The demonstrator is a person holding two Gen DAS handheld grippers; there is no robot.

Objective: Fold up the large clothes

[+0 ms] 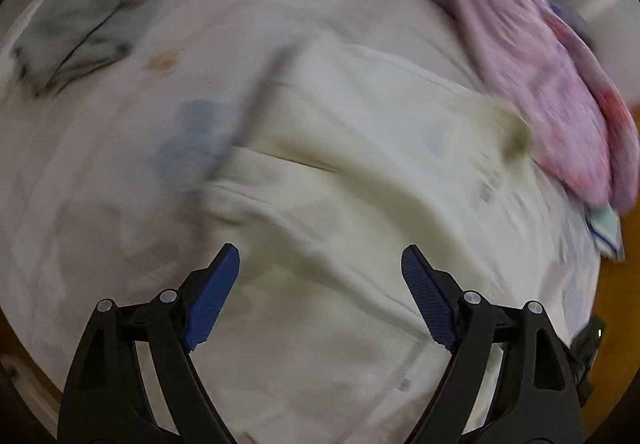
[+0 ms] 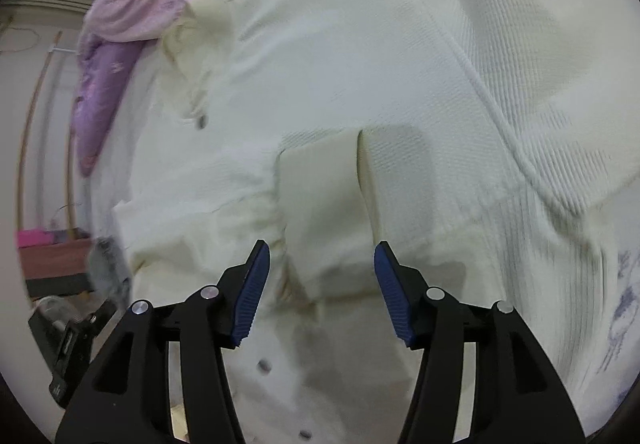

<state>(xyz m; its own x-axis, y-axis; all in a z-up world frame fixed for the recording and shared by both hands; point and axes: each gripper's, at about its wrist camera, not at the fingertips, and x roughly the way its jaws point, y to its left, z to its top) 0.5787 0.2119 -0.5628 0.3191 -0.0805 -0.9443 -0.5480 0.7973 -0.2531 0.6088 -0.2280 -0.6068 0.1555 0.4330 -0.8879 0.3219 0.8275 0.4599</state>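
Observation:
A large cream-white garment [image 1: 360, 172] with small buttons lies spread on a bed. In the right wrist view it fills the frame, ribbed cream fabric [image 2: 340, 84] with a folded collar or cuff piece [image 2: 324, 204] in the middle. My left gripper [image 1: 320, 256] is open and empty just above the garment, its blue pads [image 1: 212, 296] wide apart. My right gripper [image 2: 320, 252] is open and empty, hovering over the folded piece. The left wrist view is motion-blurred.
A pink and purple floral quilt [image 1: 540, 64] is heaped at the far right of the bed; it also shows in the right wrist view [image 2: 120, 56]. A grey cloth [image 1: 80, 36] lies at the left. The patterned bedsheet [image 1: 120, 184] surrounds the garment.

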